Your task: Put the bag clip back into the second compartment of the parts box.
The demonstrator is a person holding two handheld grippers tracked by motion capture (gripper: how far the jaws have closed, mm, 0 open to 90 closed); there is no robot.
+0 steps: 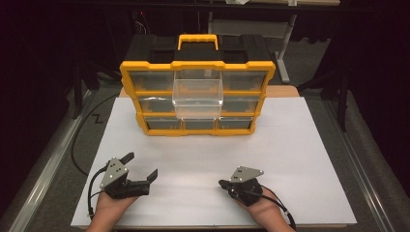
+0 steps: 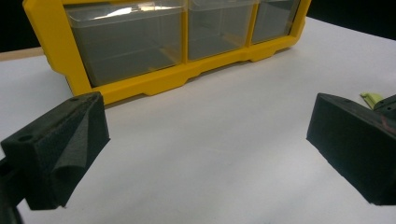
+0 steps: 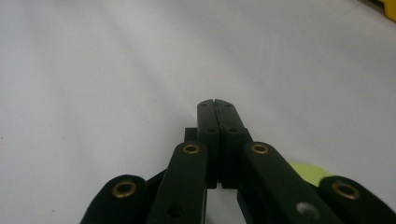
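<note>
Both tools rest low near the bottom of the frame, well apart from the organiser [image 1: 197, 87], likely a waiting pose. The left hand-held gripper [image 1: 142, 166] has its jaws spread wide and empty; the right hand-held gripper [image 1: 223, 184] has its jaws pressed together on nothing. The organiser, yellow and black with clear drawers, stands upper centre on the white table [image 1: 290, 145]; one drawer [image 1: 198, 93] juts out of the middle column

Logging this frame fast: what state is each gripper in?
Left gripper: open, jaws spread wide, holding nothing.
Right gripper: closed, jaws pressed together, nothing between them.
</note>
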